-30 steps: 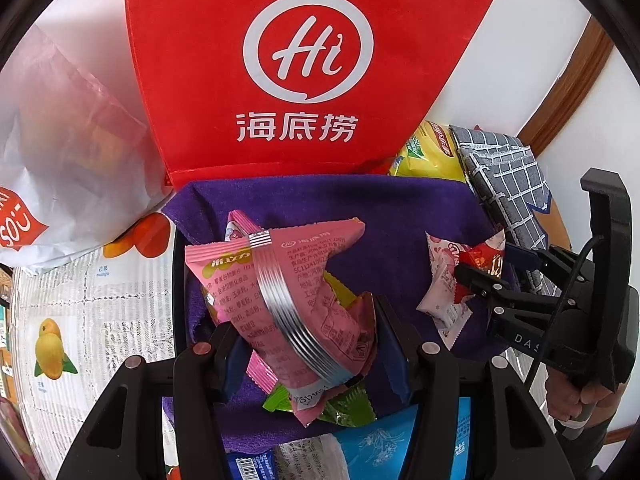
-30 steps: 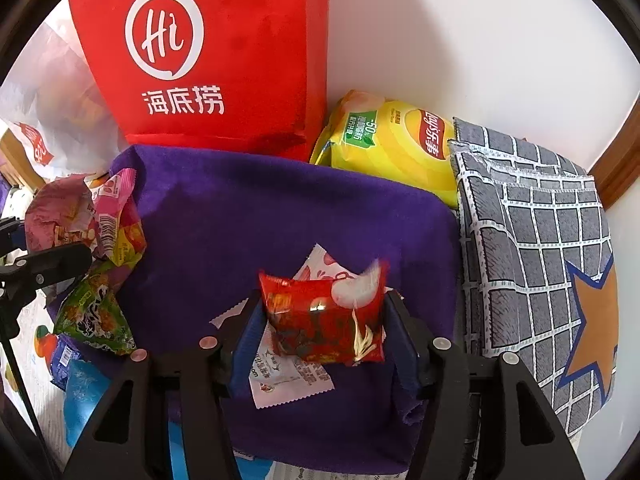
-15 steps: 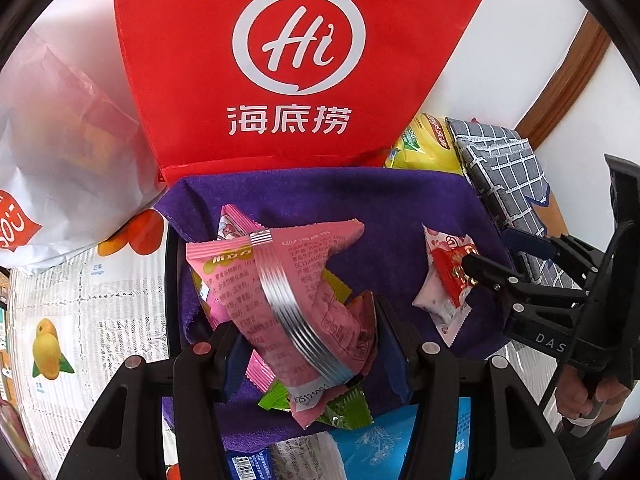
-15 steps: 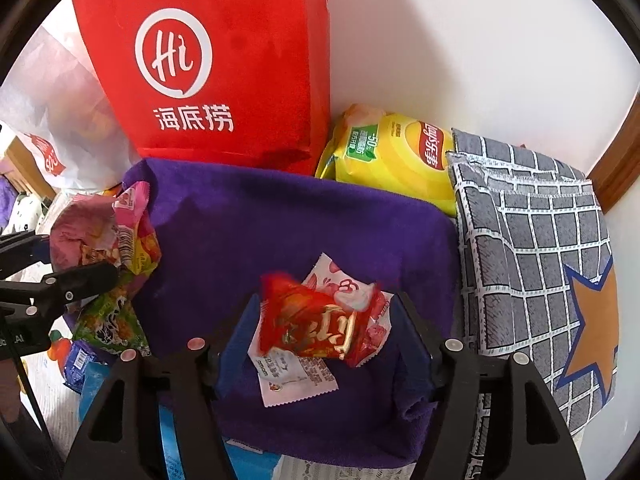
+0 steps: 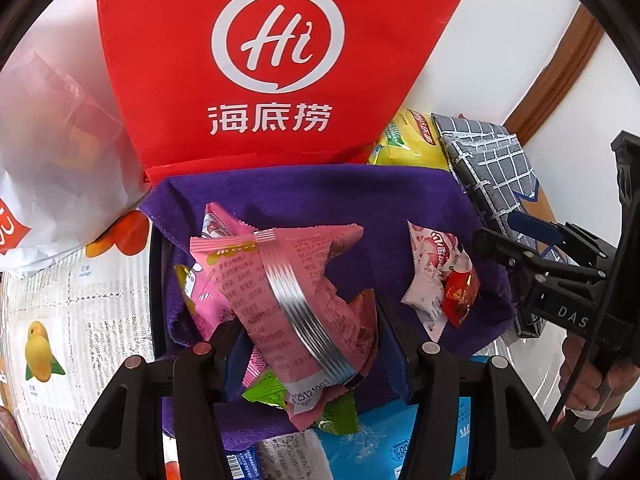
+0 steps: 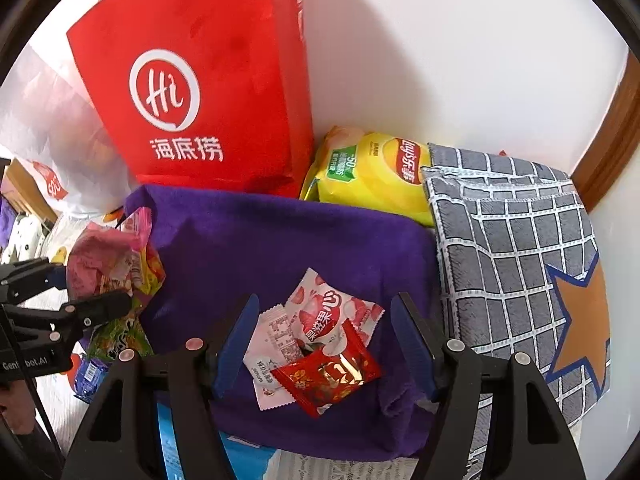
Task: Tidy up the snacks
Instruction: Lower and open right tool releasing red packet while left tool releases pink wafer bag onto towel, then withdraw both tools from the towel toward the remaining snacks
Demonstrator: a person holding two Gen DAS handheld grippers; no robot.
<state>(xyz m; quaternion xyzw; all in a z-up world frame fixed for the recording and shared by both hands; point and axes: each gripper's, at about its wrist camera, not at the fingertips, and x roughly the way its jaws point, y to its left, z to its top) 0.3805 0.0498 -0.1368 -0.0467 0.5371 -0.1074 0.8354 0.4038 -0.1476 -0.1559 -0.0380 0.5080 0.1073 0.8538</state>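
Snacks are split into two little camps on the purple towel (image 6: 288, 240) right now. Over on the right, the red packet (image 6: 328, 376) lies flat on top of two pale pink-and-white sachets (image 6: 328, 312), right between the right gripper's (image 6: 324, 344) blue pads, and those jaws have just been opening: there's clear daylight on both sides, nothing pressing, so that packet is let go and resting on the towel. Its long axis runs roughly across the gripper, left to right, tilted a touch.

Now the left side! The left gripper (image 5: 312, 344) is clamped on the pink packet (image 5: 288, 292), which sticks up and away from the jaws, a silver seam band running down its length. More wrappers are bunched with it, a green one (image 5: 332, 404) poking out underneath; whether the pads pinch those too, I can't tell.

So here's the relation that matters: the little pile of red packet and sachets lies to the right of the held pink packet, well within the towel's near-right part, and the right gripper sits directly over it. By my reading the left hand has the next delivery, and its path runs rightward across the towel toward that pile. The red bag (image 5: 280, 60) stands at the far edge, against the wall.
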